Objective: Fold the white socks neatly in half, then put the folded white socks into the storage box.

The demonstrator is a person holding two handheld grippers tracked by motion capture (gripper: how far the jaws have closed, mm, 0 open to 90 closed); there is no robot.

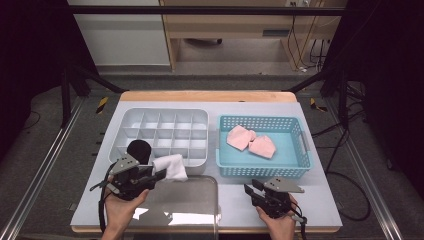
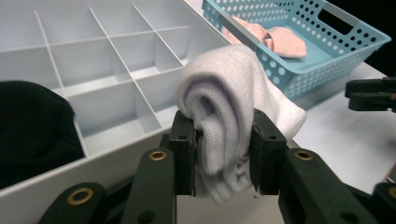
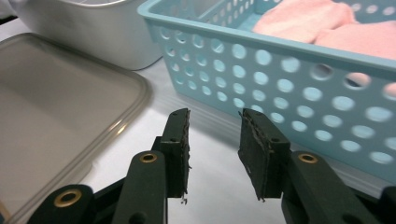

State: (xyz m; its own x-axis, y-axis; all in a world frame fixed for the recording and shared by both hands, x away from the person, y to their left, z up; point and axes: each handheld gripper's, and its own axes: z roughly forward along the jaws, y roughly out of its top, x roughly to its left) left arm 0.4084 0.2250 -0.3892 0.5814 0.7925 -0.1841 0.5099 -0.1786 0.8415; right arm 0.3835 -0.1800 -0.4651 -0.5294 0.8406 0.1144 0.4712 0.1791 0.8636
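My left gripper (image 1: 159, 175) (image 2: 223, 154) is shut on a rolled white sock (image 1: 171, 166) (image 2: 233, 107), held just in front of the near edge of the white divided tray (image 1: 160, 112) (image 2: 116, 60). A black sock (image 1: 139, 149) (image 2: 32, 126) fills the tray's near-left compartment. Two pink socks (image 1: 250, 141) (image 2: 275, 39) (image 3: 327, 21) lie in the blue perforated basket (image 1: 300, 165) (image 2: 327, 51) (image 3: 280, 70). My right gripper (image 1: 250, 190) (image 3: 214, 144) stands open over the table in front of that basket, nothing between its jaws.
A clear plastic lid (image 1: 195, 200) (image 3: 56, 107) lies flat on the table between my two hands, near the front edge. The grey table top (image 1: 320, 195) has bare room to the right of my right gripper. Dark floor and metal rails surround the table.
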